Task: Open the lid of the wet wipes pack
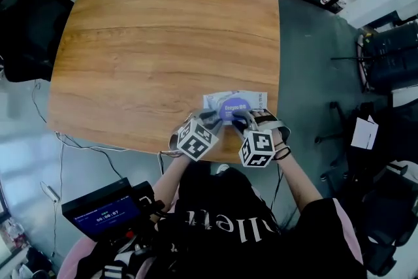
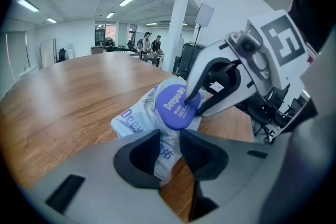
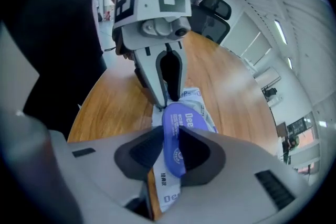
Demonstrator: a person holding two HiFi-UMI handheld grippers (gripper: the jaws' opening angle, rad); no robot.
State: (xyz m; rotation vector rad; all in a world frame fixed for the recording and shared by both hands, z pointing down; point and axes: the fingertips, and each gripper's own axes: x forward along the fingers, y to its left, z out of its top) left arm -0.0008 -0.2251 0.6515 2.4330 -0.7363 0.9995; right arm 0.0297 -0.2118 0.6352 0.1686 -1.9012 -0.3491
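A white wet wipes pack [image 1: 251,98] with a round blue lid [image 1: 235,110] lies close to the front edge of the wooden table [image 1: 163,42]. My left gripper [image 1: 213,119] is shut on the pack's near left end; in the left gripper view the pack [image 2: 137,118] runs between the pads of that gripper [image 2: 169,152]. My right gripper [image 1: 244,119] points steeply down at the lid. In the right gripper view the lid [image 3: 176,136] stands edge-on between the jaws of this gripper [image 3: 169,149], which are open around it. One right finger [image 2: 193,93] rests on top of the lid [image 2: 176,106].
The pack sits a hand's width from the table's front edge [image 1: 196,152]. A black chair [image 1: 26,29] stands at the left. A device with a blue screen [image 1: 108,212] is at my lower left. Stands and gear [image 1: 385,55] fill the floor at the right.
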